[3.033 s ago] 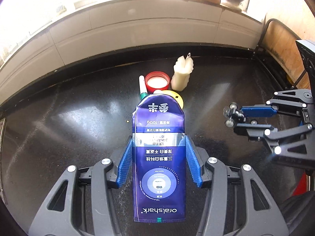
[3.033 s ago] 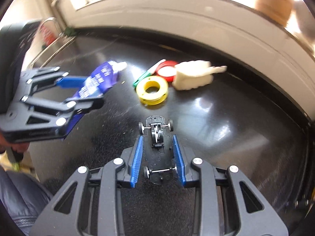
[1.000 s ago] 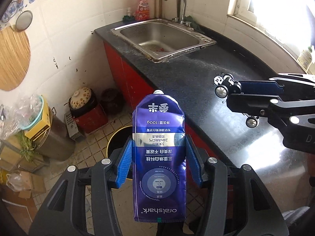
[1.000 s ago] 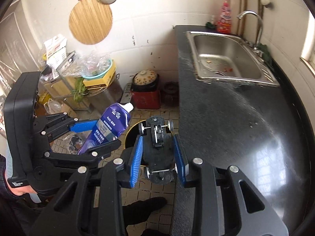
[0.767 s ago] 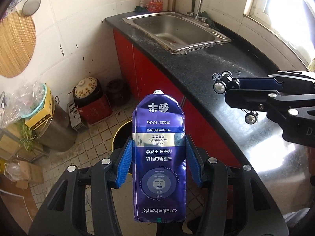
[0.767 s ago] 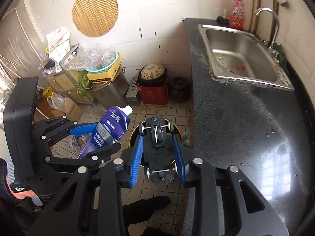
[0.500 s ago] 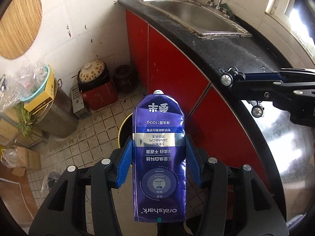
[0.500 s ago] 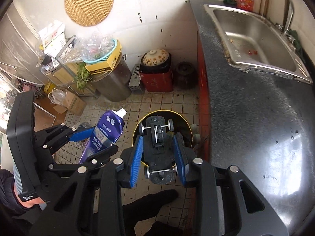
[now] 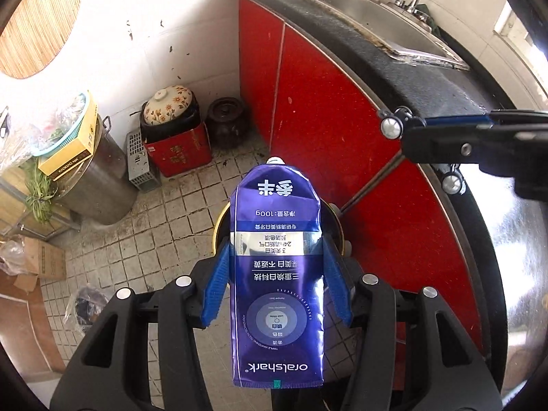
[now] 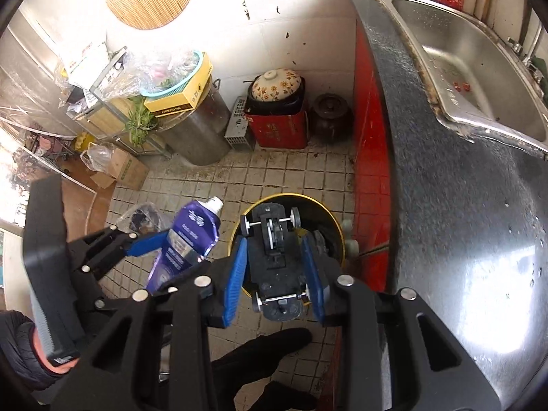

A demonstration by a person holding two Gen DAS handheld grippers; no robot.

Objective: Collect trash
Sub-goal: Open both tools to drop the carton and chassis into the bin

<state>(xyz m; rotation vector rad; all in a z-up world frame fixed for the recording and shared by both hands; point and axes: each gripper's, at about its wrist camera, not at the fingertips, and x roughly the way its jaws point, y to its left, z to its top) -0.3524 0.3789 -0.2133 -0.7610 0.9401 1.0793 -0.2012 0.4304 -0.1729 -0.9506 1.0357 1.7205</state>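
My left gripper [image 9: 275, 267] is shut on a flattened purple toothpaste tube [image 9: 276, 274], cap pointing away, held in the air above the tiled floor; the tube also shows in the right wrist view [image 10: 186, 243]. My right gripper [image 10: 275, 263] is shut on a black toy car chassis [image 10: 274, 260] with small wheels, held directly over a yellow-rimmed trash bin [image 10: 334, 226] on the floor. In the left wrist view the bin's rim [image 9: 219, 222] shows behind the tube, and the right gripper [image 9: 404, 126] enters from the right.
A red cabinet [image 9: 325, 102] under a black counter [image 10: 462, 205] with a steel sink [image 10: 462, 51] stands to the right. On the floor are a flowered pot on a red box [image 10: 277, 102], a dark jar [image 10: 330, 116], a metal drum [image 10: 198, 126] and cardboard boxes [image 10: 120, 167].
Both grippers have swung from the counter out over the floor and tilted downward; the trash bin now lies beneath the car chassis. Both grips are unchanged.
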